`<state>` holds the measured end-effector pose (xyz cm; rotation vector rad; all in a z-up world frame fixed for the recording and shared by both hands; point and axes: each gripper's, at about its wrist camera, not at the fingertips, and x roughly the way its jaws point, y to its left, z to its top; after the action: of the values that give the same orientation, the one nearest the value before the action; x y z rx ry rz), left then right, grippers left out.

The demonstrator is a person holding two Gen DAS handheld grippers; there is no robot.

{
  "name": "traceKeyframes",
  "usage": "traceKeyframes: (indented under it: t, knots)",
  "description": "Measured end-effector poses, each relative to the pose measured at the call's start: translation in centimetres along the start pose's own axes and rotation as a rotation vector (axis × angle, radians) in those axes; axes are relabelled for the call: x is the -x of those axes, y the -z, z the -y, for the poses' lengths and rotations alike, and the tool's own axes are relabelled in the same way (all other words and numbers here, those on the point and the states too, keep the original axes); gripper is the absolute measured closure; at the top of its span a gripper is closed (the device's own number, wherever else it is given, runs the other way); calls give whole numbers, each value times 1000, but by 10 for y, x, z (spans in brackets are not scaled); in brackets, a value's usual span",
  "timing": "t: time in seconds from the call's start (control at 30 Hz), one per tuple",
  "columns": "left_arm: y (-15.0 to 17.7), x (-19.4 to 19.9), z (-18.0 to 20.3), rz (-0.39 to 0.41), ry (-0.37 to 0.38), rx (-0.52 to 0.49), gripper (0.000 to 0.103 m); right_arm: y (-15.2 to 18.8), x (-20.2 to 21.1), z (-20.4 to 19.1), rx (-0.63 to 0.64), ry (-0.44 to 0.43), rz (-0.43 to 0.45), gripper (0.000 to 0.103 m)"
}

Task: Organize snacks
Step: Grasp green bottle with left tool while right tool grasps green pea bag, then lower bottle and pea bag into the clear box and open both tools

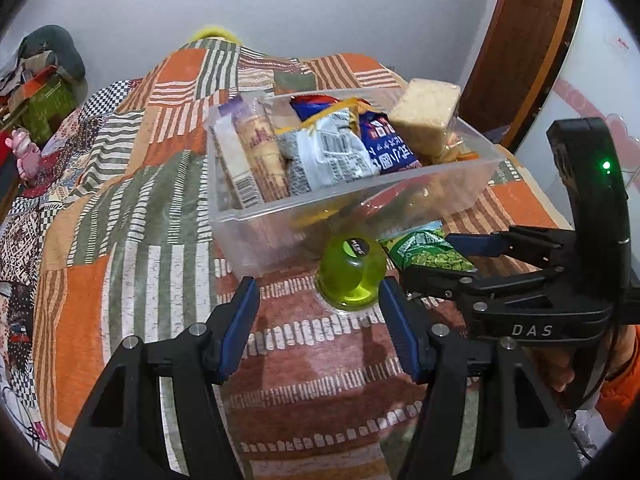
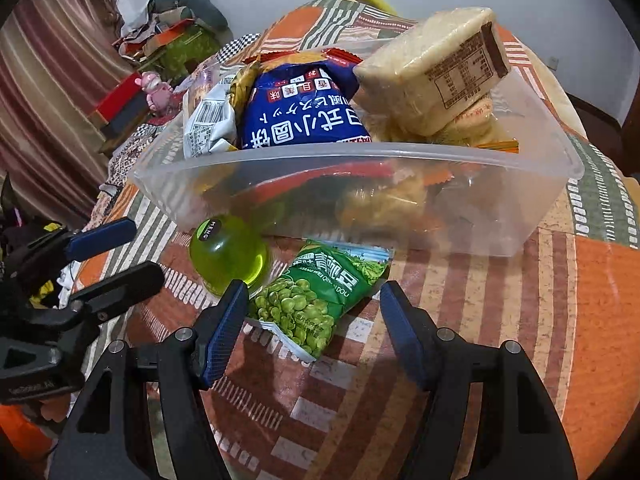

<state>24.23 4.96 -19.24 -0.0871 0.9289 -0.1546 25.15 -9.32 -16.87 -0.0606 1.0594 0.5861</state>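
Note:
A clear plastic bin [image 1: 448, 196] [image 2: 532, 184] stands on the patchwork cloth, full of snack packs: a blue bag [image 2: 300, 112], a wrapped bread block [image 2: 432, 68] and others. In front of it lie a green jelly cup [image 1: 352, 272] [image 2: 228, 254] and a green pea packet [image 1: 432, 254] [image 2: 316, 304]. My left gripper [image 1: 316, 312] is open and empty, just short of the jelly cup. My right gripper [image 2: 314, 324] is open and empty, with the pea packet lying between its fingers; it also shows in the left wrist view [image 1: 448, 254].
A pink toy [image 1: 26, 152] and a pile of boxes and clothes [image 1: 40, 80] lie at the far left. A wooden door [image 1: 520, 52] stands at the right. The striped cloth [image 1: 320, 380] spreads in front of both grippers.

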Motion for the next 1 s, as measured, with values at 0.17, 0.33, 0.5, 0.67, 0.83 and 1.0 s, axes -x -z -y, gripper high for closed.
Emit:
traceKeyframes:
  t: [0.17,0.33,0.5,0.67,0.83,1.0]
  knots:
    - [-2,-9,11,-20,15,-18,42,6,3,-5,50,-12,-15,67]
    - [-6,-20,19,-38,28,-25,42,14,15,2,53,-4,2,77]
    - [-11,-37,22,-57,29,-11,45,19,27,16,25,10,32,80]
    - [-15,-49,24,-66,9,4,51,26,36,25,2,12,54,80]
    - [-15,-56,23,-66,-16,1,57,34,46,30,-7,13,74,80]
    - [-16,-57,26,-58,-33,-19,57,34,53,31,-16,6,95,80]
